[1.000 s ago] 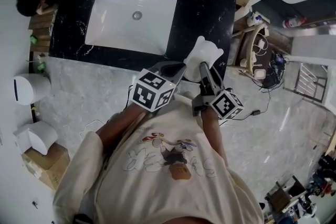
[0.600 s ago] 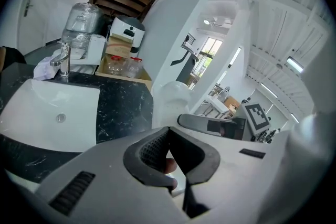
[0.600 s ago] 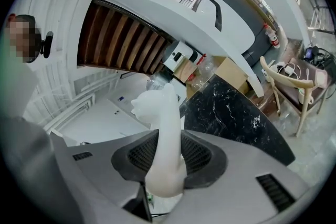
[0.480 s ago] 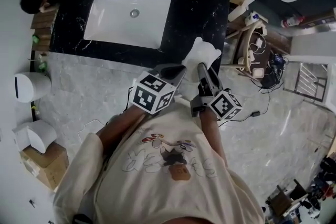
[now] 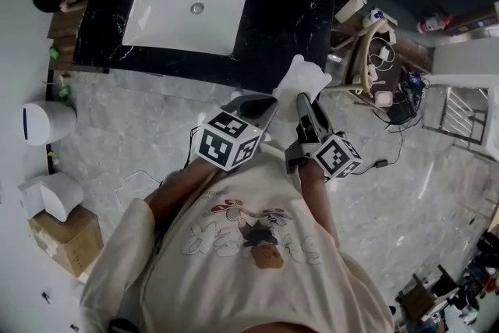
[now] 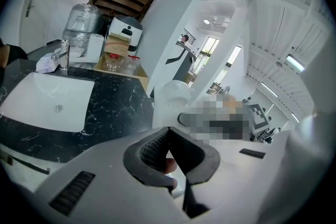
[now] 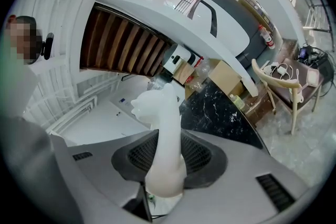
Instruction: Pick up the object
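Object [image 7: 164, 113]: white, soft-looking, lobed at the top. It is clamped between the jaws of the right gripper [image 7: 168, 162], projecting at its 12 o'clock and held in the air near the counter [image 5: 288, 19] edge (sink at 10 o'clock). Left gripper [image 6: 169, 150]: jaws together, nothing gripped. Pick-up judged done; only carrying off or setting down could be left.

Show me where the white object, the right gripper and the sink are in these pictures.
white object [image 7: 169, 126]: right gripper view, its narrow middle.
right gripper [image 5: 301, 99]: head view, between its fingertips.
sink [image 5: 168, 8]: head view, bare basin left of the drain.
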A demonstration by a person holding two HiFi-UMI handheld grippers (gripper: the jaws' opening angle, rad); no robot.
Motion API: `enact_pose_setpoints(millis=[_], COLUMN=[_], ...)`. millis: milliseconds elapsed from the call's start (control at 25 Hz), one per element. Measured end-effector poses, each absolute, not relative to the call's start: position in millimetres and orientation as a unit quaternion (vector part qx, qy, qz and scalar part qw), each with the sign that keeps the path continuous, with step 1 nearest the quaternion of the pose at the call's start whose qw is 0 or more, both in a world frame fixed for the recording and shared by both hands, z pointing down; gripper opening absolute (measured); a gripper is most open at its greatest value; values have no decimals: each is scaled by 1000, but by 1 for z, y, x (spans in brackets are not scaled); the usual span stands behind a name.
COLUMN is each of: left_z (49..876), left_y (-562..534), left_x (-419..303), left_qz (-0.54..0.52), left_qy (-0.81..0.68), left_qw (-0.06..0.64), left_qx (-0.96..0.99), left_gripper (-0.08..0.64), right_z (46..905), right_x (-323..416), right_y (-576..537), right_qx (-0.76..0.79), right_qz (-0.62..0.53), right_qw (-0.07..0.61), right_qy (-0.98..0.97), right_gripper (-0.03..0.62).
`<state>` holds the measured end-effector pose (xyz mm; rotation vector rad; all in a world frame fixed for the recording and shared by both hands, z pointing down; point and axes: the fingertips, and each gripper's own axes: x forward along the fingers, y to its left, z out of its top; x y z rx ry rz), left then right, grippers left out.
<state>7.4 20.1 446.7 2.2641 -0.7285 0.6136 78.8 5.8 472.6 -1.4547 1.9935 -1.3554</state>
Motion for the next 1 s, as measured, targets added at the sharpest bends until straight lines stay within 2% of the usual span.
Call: enact_pose_setpoints(millis=[1000], left_z=[439], left_y=[121], left_x=[13], left_qz=[220], left_qy=[-317], left_qw=[322], left_qx=[865], left_gripper=[14], right_z=[467], right_x=[83], right_y=[108], right_qx=[-492], right_qz=[-471], right_qw=[165], right_qy=[714], right_gripper=[140])
